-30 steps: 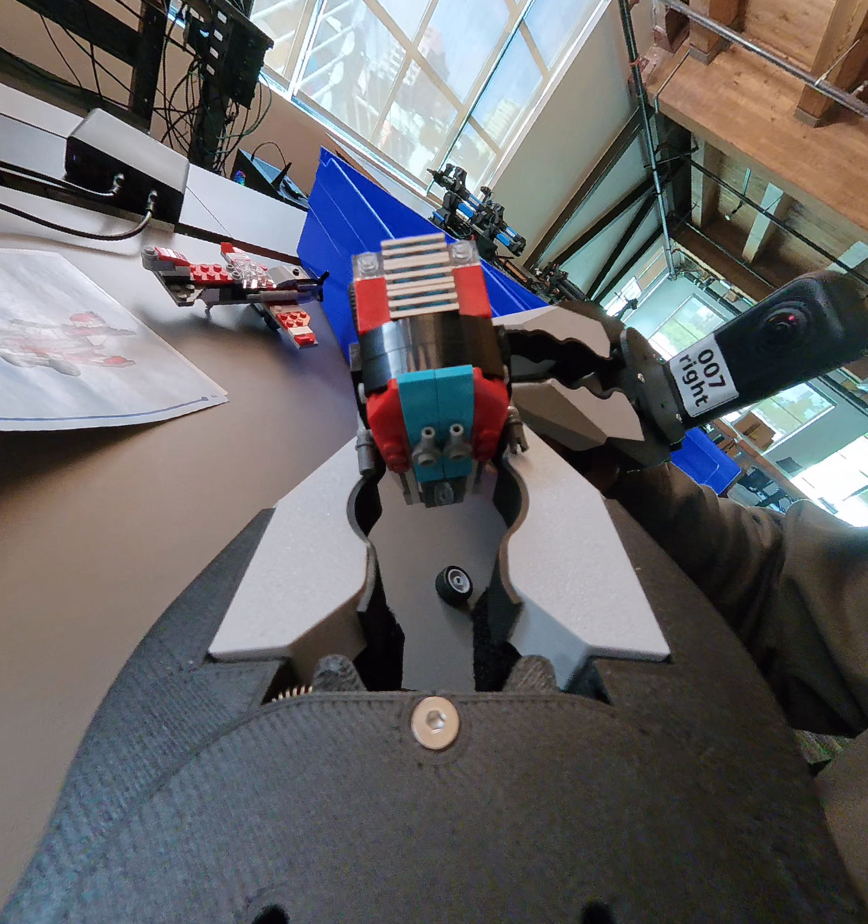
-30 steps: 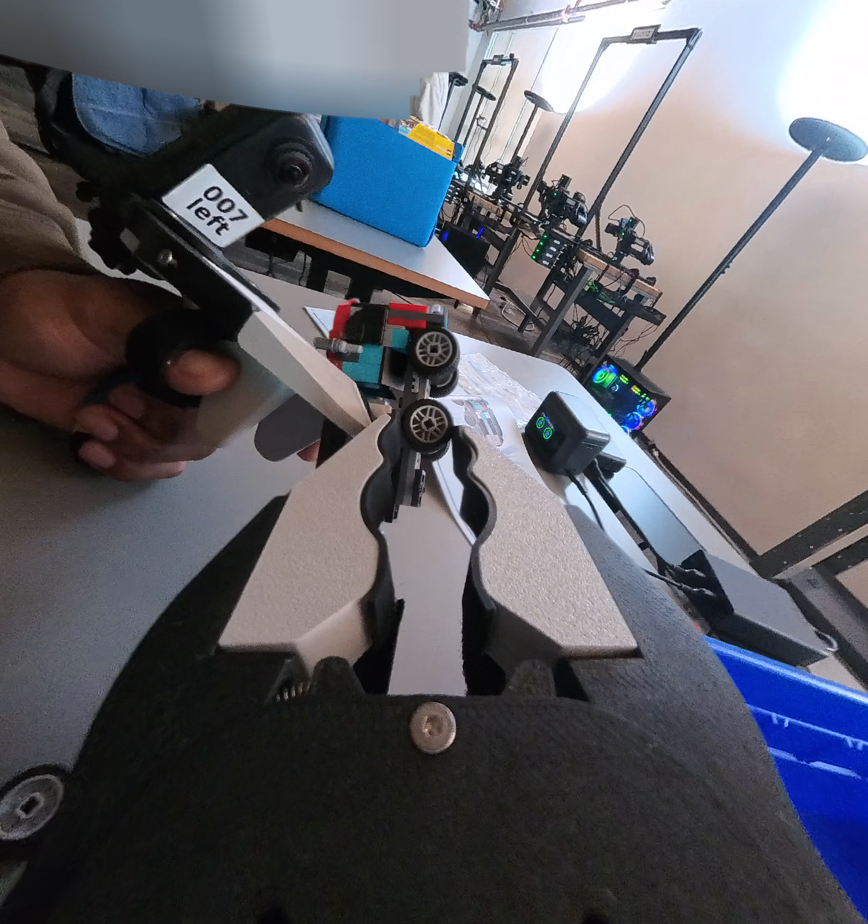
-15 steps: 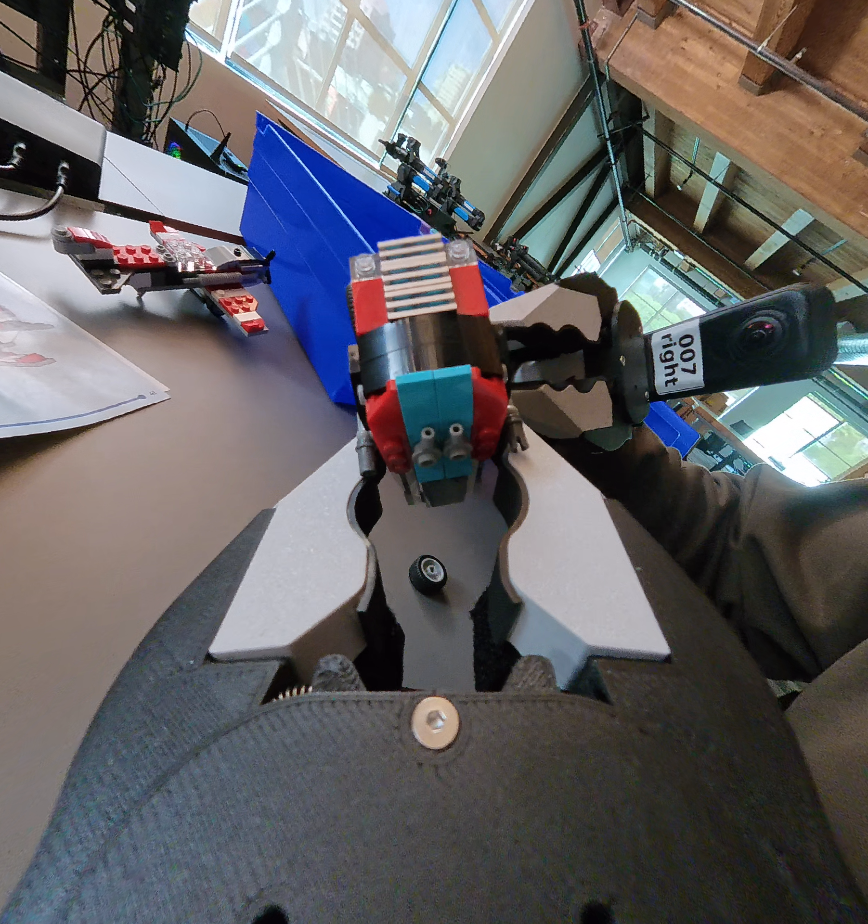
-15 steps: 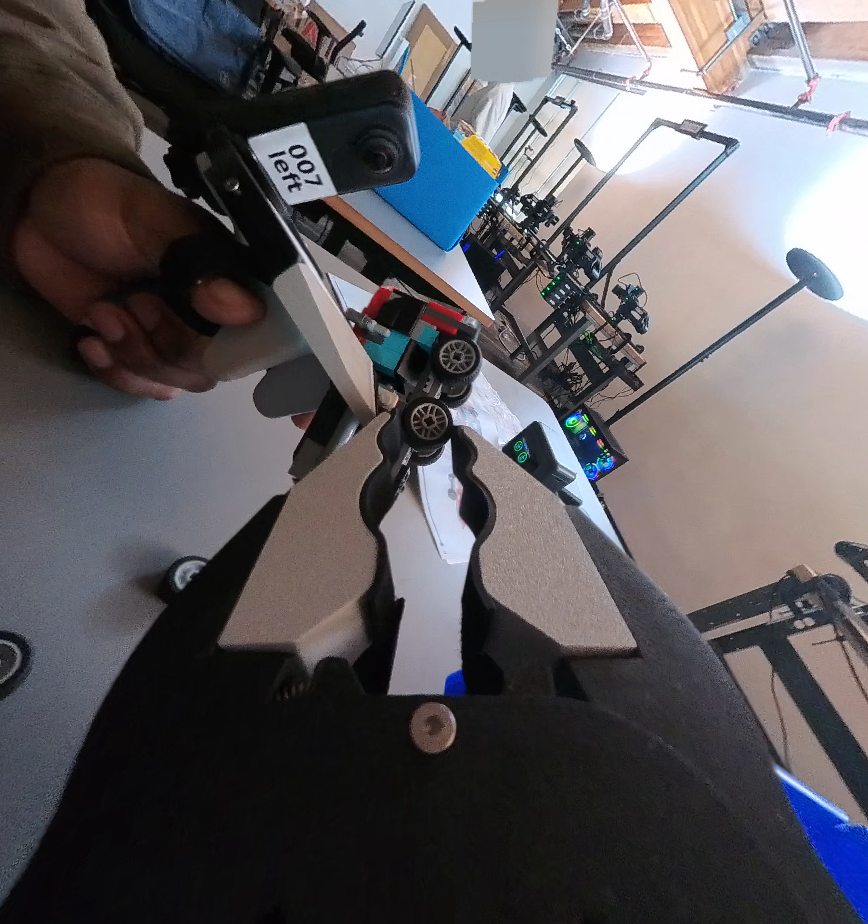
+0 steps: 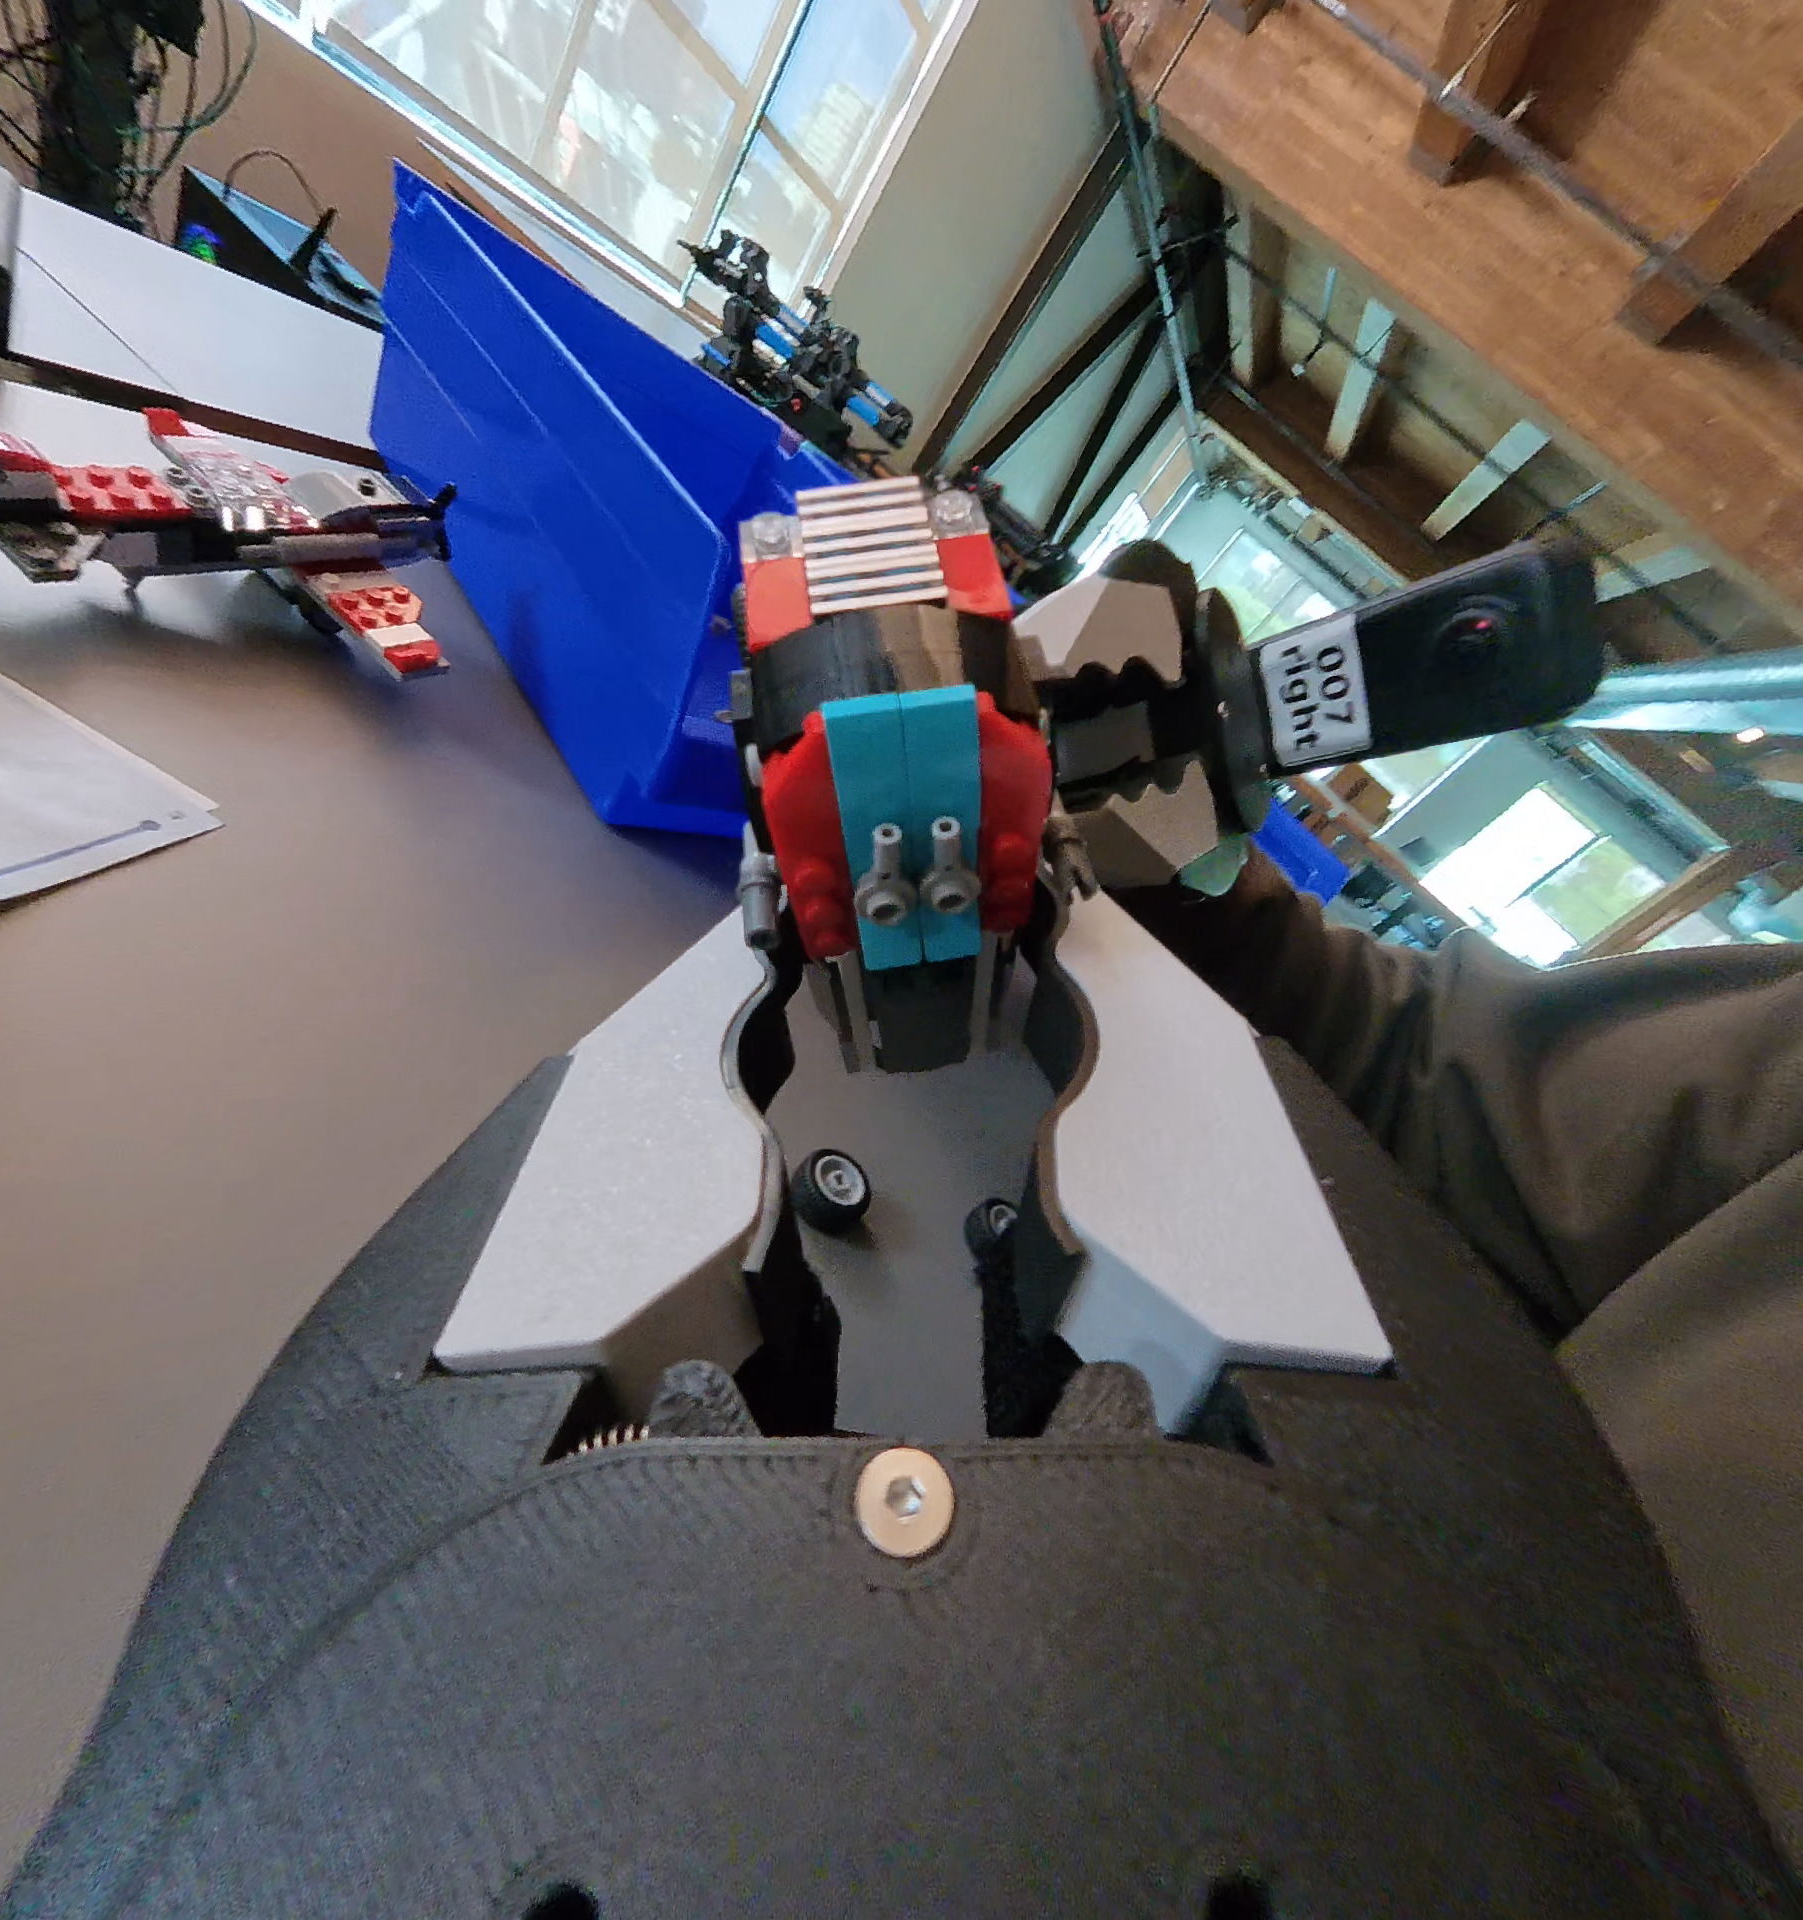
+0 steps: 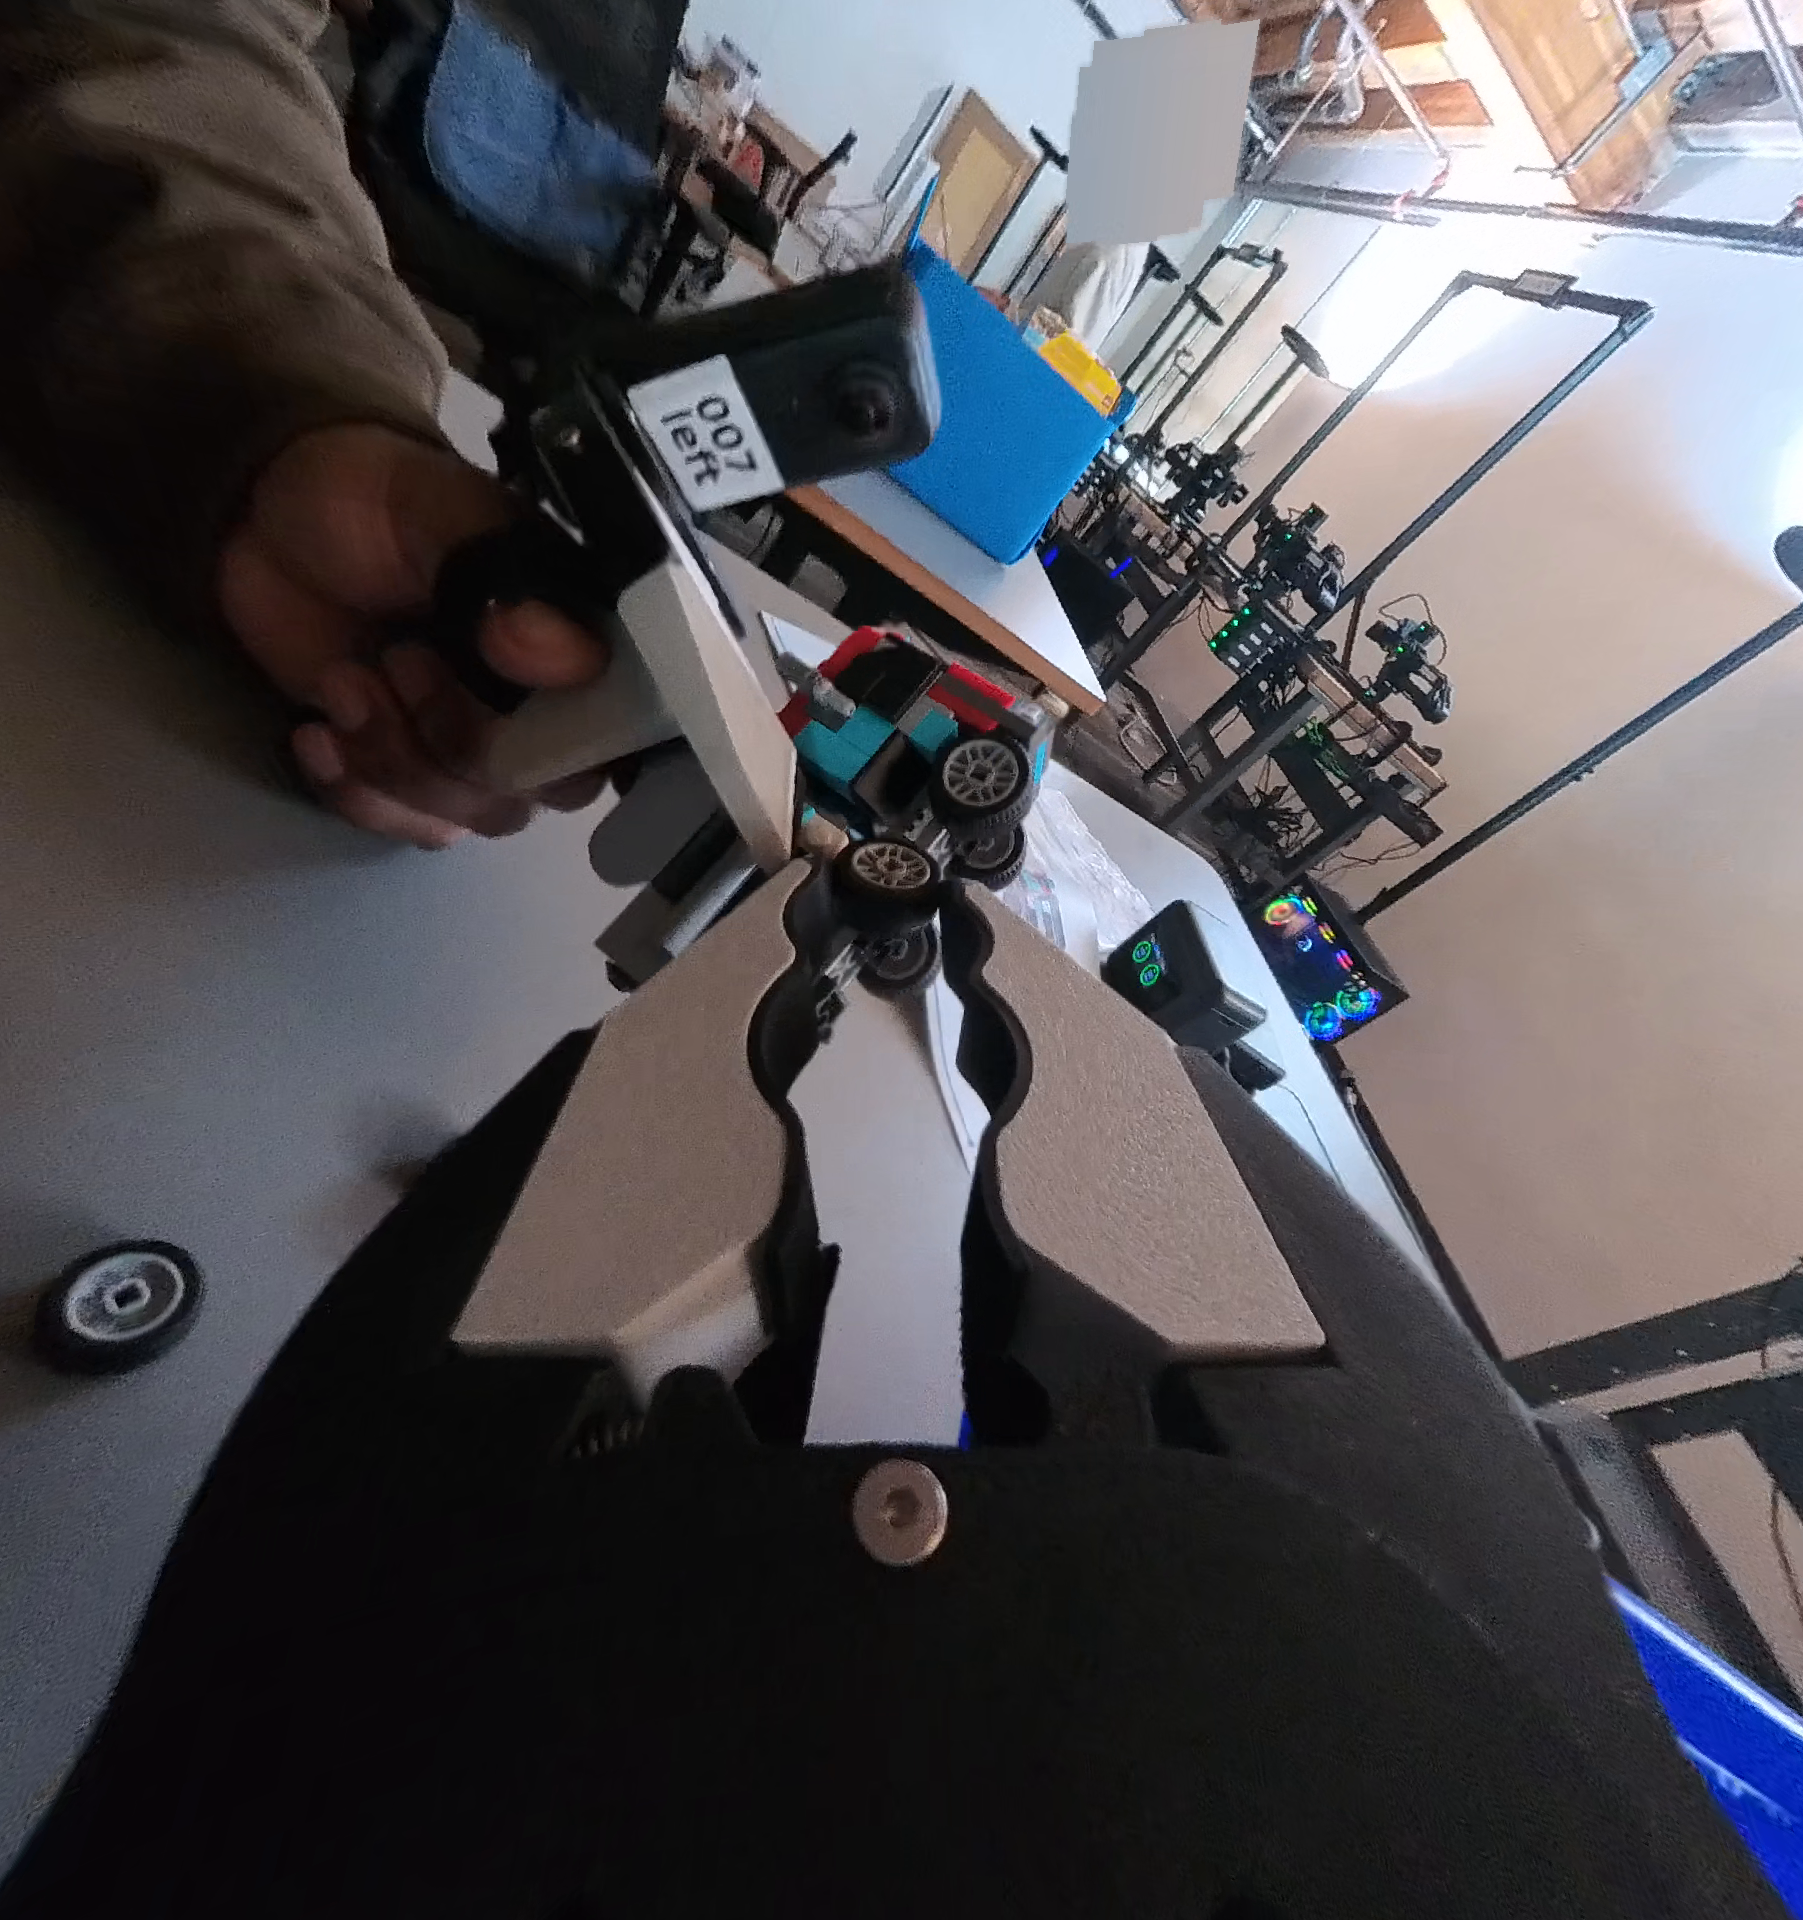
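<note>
At the centre of the left wrist view, the left gripper (image 5: 907,935) clamps a red, teal and black toy truck (image 5: 892,758) by its rear end, lifted above the table (image 5: 253,1039). The right gripper (image 6: 881,883) pinches one of the truck's wheels (image 6: 889,871) at mid-frame. Two loose wheels (image 5: 831,1190) lie below; a blue bin (image 5: 554,582) stands upper left.

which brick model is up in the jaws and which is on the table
The red-and-teal truck is up in the jaws of both grippers; the red-and-grey plane lies on the table beside the blue bin.
</note>
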Motion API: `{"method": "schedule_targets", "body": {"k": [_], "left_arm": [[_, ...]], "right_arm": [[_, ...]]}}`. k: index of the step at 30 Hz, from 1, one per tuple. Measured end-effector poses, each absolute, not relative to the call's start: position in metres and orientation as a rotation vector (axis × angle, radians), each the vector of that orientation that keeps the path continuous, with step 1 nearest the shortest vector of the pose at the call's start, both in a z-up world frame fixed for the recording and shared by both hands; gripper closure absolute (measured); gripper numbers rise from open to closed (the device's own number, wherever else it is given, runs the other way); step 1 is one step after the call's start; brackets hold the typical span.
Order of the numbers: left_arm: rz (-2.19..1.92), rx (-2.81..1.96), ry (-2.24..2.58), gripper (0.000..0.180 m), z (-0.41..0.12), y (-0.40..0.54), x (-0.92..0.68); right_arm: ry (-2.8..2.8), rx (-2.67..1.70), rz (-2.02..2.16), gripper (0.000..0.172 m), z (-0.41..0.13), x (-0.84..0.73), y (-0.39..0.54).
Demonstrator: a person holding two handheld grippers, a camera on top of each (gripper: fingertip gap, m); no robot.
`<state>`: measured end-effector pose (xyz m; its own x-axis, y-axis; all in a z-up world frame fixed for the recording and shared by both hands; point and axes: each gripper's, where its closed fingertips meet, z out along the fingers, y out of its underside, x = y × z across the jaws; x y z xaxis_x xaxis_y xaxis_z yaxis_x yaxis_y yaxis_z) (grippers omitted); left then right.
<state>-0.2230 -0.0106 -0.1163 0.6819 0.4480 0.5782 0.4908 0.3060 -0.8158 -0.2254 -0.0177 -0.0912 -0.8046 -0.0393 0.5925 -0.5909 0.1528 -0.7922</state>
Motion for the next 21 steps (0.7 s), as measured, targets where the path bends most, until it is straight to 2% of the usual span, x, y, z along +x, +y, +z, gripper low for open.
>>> {"method": "schedule_targets", "body": {"k": [8, 21], "left_arm": [[-0.202, -1.175, -0.903, 0.136, -0.108, -0.014, -0.224], [-0.195, -1.161, -0.91, 0.136, -0.108, -0.016, -0.225]], "right_arm": [[-2.006, 0.532, 1.776, 0.15, -0.085, -0.225, -0.019], [-2.016, 0.525, 1.711, 0.15, -0.092, -0.227, -0.015]]}}
